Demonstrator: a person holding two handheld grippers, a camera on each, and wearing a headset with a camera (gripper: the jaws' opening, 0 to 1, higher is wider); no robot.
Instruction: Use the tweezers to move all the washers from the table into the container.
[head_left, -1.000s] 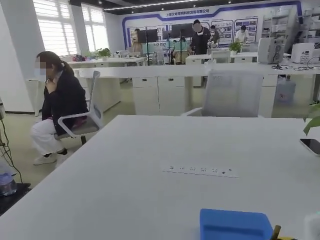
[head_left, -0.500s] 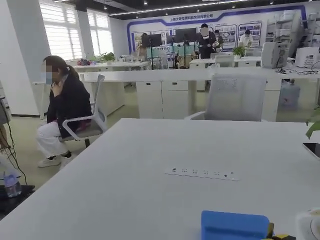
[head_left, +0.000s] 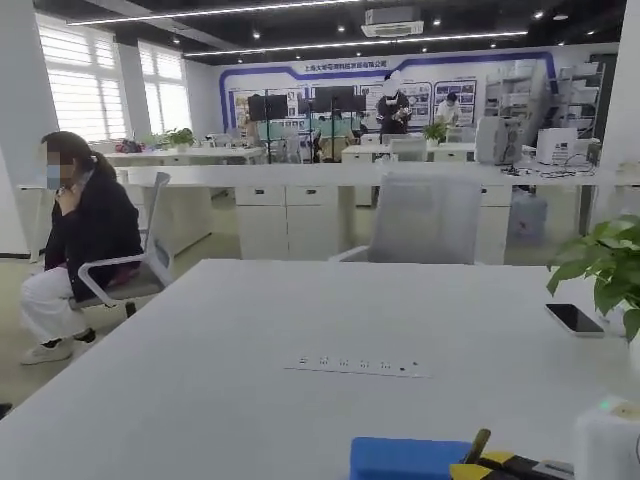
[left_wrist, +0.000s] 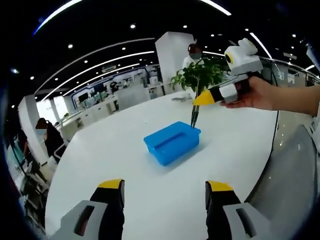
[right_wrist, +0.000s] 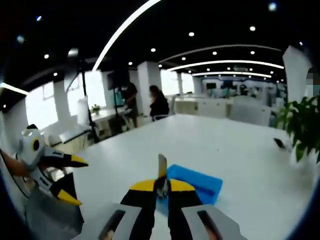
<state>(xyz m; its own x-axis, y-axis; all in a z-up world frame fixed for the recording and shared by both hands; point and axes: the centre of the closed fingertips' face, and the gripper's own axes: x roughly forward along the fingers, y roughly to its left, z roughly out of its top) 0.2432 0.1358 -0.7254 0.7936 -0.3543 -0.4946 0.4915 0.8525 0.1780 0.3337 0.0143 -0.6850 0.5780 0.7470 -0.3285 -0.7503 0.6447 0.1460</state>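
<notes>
Blue container (head_left: 408, 460) is cut off by the bottom of the head view, leaving just its far rim showing above the near edge of the white table (head_left: 300, 320). The washers cannot be made out on the table or in the container, as anything that small is lost to blur. In the left gripper view the whole container lies flat near the table's edge. The tweezers (left_wrist: 193, 112) hang point-down over its far corner, and whether the tips touch it cannot be told. The right gripper (right_wrist: 161, 186), held up by a hand (left_wrist: 255, 93), has its jaws pressed together on the tweezers. The left gripper (left_wrist: 165, 199) has its jaws spread wide with nothing between them. Against the picture from 0.5 s ago, the head camera has swung up and to the right. Less of the container shows now, and the phone (head_left: 574, 319), then clipped at the right edge, is in full view near the table's right edge beside the plant (head_left: 603, 268). The container keeps its place just right of the power strip (head_left: 357, 364). Counted: 1 container, 1 pair of tweezers, 2 grippers, 1 phone, 1 plant, and 1 person (head_left: 82, 235) seated on a chair (head_left: 150, 265).
</notes>
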